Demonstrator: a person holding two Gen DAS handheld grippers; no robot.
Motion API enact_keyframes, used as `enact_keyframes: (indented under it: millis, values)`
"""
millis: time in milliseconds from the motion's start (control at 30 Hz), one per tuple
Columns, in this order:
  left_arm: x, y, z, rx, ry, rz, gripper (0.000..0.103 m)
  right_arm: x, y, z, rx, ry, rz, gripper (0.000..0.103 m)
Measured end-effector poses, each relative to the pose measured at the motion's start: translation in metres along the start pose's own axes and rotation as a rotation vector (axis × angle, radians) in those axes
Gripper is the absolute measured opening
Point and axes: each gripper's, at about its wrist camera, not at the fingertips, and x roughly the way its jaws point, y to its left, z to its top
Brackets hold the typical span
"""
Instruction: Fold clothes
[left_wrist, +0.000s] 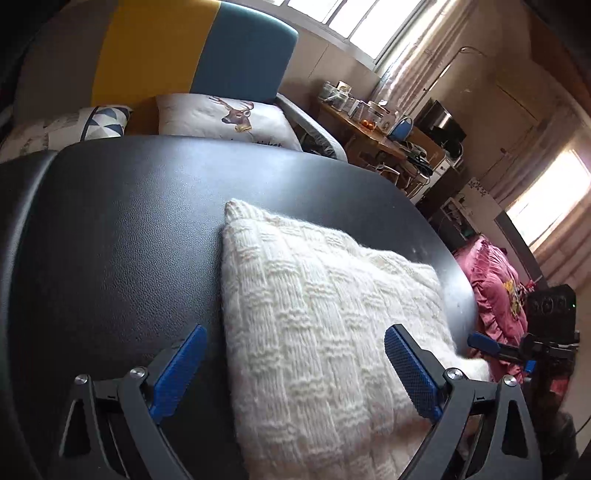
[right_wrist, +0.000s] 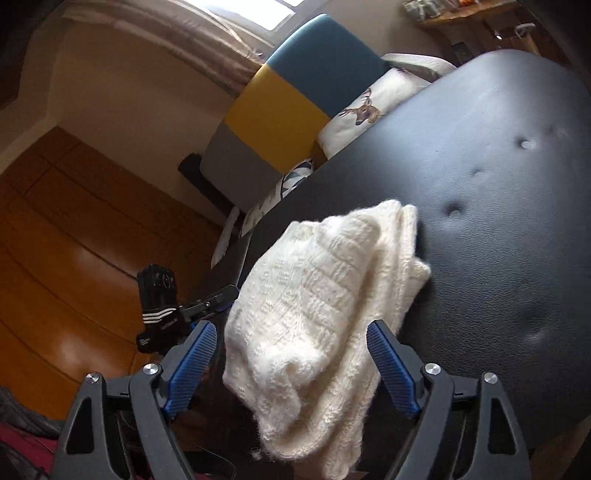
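A cream knitted sweater (left_wrist: 325, 325) lies on the black padded tabletop (left_wrist: 122, 229) as a compact, layered bundle, and it is the landmark here. Its near end hangs a little over the tabletop's near edge, while its far corner reaches toward the middle of the black surface. In the right wrist view several stacked layers show along its far side, so it already lies folded over on itself, though the near end looks lumpy, not flat. The left hand-held gripper (left_wrist: 295, 373) is released, its blue pads spread wide to either side of the sweater's near end and gripping nothing. The right hand-held gripper (right_wrist: 291, 365) is likewise spread open, straddling the sweater's overhanging near corner without pinching it. Beyond the sweater, past the tabletop's far edge, sit a deer-print pillow (left_wrist: 225, 118) and a yellow and blue headboard (left_wrist: 192, 48). As a judgement, this fits either of two stages: the bundle has just been let go after a fold, or the grippers are lined up to take the near edge for another fold or a tidy. If more folding is wanted, it would call for closing both grippers on the same edge and carrying the thick, springy knit evenly so the layers do not slide apart.
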Motion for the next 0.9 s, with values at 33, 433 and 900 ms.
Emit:
enact_keyframes:
  millis: [33,433,900]
  values:
    - [0.003,-0.001,0.004,0.019,0.0,0.027,0.098,0.0,-0.005,0.001,0.028,0.005,-0.017,0.086]
    - [0.033,-0.02,0.02,0.17,0.036,0.089,0.098,0.041,-0.036,-0.004,0.169,0.127,-0.082,0.086]
    - [0.063,0.032,0.031,-0.063,0.266,-0.244,0.101,0.08,-0.034,0.008,0.183,0.201,-0.018,0.101]
